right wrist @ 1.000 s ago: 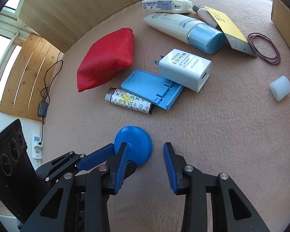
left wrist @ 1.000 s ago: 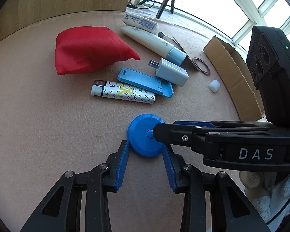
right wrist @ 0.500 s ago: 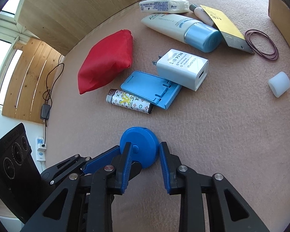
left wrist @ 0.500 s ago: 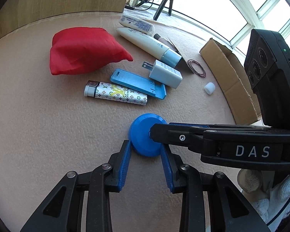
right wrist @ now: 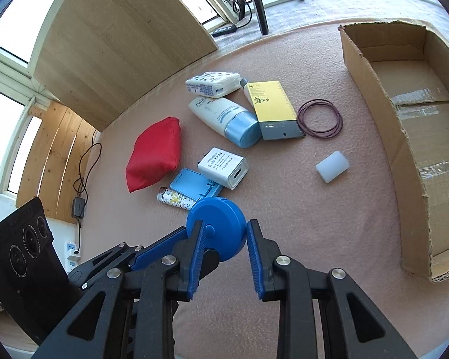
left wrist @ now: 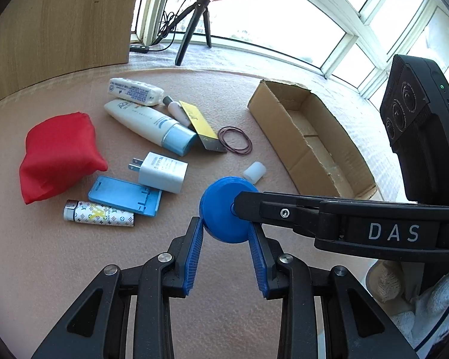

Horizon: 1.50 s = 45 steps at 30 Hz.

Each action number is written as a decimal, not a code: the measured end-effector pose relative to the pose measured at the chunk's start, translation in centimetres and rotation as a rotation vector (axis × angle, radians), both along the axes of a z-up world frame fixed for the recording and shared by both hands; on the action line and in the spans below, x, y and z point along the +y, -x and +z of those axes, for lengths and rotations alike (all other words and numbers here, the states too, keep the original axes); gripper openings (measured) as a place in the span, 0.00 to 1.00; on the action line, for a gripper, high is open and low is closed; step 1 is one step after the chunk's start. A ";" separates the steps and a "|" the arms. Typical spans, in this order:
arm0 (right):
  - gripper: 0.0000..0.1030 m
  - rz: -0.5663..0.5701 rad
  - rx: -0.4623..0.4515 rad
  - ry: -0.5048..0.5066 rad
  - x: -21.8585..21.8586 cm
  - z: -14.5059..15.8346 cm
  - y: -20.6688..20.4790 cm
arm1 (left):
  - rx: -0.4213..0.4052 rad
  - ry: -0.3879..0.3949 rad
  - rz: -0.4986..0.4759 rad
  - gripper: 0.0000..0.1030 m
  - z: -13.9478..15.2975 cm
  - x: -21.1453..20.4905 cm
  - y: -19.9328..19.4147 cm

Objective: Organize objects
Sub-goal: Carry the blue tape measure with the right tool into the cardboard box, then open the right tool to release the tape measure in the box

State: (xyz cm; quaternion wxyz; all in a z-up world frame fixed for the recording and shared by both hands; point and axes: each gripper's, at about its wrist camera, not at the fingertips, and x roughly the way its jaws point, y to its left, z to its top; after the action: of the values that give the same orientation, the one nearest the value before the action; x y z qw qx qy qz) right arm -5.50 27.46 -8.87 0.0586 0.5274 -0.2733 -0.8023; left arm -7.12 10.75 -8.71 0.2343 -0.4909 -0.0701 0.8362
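Lifted since a second ago, the blue disc [right wrist: 215, 227] is riding clamped between both my right gripper's [right wrist: 221, 248] and left gripper's [left wrist: 226, 239] fingers; the cardboard box [right wrist: 371, 113] is lying at two o'clock.

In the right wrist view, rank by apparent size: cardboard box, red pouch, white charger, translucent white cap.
1. Open brown cardboard box
2. Red fabric pouch
3. White plug-in charger
4. Translucent white plastic cap
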 end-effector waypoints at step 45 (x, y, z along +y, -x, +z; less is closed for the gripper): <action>0.56 -0.260 0.047 -0.123 16.3 2.6 -6.4 | 0.058 0.032 -0.187 0.63 2.1 18.2 2.2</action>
State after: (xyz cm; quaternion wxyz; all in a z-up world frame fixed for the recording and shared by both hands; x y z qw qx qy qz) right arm 0.91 43.79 -6.32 -0.0719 0.4712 -0.2884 -0.8304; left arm -9.32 28.91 -6.60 0.3056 -0.4747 -0.0038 0.8254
